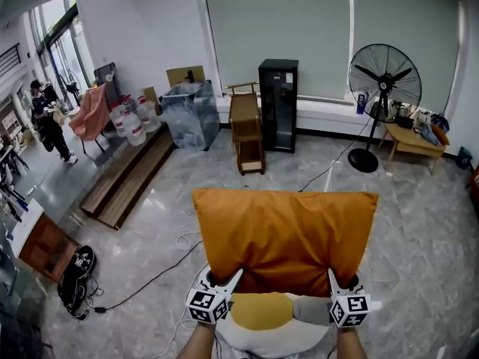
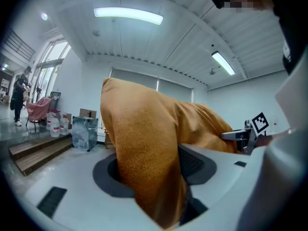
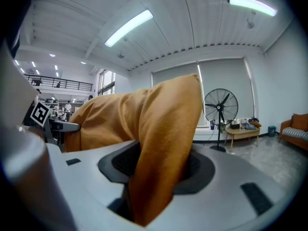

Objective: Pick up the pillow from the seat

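An orange pillow (image 1: pixel 284 230) hangs above the floor, held by its two near corners. My left gripper (image 1: pixel 230 281) is shut on the near left corner, where the fabric bunches between its pads (image 2: pixel 151 170). My right gripper (image 1: pixel 334 281) is shut on the near right corner, with the cloth pinched in its jaws (image 3: pixel 159 167). The pillow (image 2: pixel 144 138) fills the middle of the left gripper view, and the right gripper (image 2: pixel 245 136) shows beyond it. In the right gripper view the pillow (image 3: pixel 163 124) does the same. A yellow and white seat (image 1: pixel 262 313) shows below, between the grippers.
A standing fan (image 1: pixel 384 77) and a low wooden table (image 1: pixel 408 139) are at the far right. A black cabinet (image 1: pixel 278 105), a wooden rack (image 1: pixel 245 129) and a plastic-wrapped box (image 1: pixel 191 114) stand at the back. Cables (image 1: pixel 150 279) and a black bag (image 1: pixel 75 275) lie left. A person (image 1: pixel 49 122) stands far left.
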Demonstrator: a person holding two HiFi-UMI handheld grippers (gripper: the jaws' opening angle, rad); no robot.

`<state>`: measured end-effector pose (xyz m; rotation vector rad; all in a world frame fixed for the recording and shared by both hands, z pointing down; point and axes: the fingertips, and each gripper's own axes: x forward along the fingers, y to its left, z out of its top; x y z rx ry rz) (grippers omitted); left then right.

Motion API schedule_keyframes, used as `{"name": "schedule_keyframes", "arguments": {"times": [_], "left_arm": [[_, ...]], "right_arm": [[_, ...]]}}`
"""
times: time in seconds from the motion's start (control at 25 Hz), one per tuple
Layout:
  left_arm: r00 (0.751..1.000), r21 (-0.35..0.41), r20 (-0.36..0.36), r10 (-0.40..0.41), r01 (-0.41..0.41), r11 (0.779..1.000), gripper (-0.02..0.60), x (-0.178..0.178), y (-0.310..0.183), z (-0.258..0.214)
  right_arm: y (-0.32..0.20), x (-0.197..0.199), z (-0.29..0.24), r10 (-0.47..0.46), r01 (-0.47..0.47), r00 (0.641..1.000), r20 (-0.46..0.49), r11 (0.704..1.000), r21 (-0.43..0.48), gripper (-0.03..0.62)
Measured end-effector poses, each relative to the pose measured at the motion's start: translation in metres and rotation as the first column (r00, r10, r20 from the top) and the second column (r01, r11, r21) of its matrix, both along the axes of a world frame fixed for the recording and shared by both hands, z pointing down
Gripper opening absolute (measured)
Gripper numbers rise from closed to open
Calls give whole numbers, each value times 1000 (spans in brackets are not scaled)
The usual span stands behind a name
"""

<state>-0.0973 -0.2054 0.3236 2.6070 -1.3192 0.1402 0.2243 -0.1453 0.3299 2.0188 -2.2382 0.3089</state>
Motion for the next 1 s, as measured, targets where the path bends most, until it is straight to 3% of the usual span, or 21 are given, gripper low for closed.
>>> {"name": "schedule_keyframes", "arguments": {"times": [0.32,0.48,0.64,1.0], "left_arm": [[1000,78,-8,-7,8,997,273,-2,4,-44],[1000,112,-7,-19,19,994,273,-4,6,-55],[1000,126,3,-10,9,992,270,1,4,-62],[1000,141,8,-21,19,990,270,0,5,-69]], "right_arm": [[10,-5,-53,17,-17,1000,-3,995,95,213],[9,-4,-54,16,-14,1000,-20,994,113,210],[8,-6,-67,27,-20,997,-67,994,104,192],[3,-9,-77,-1,8,999,-46,987,160,192]]}}
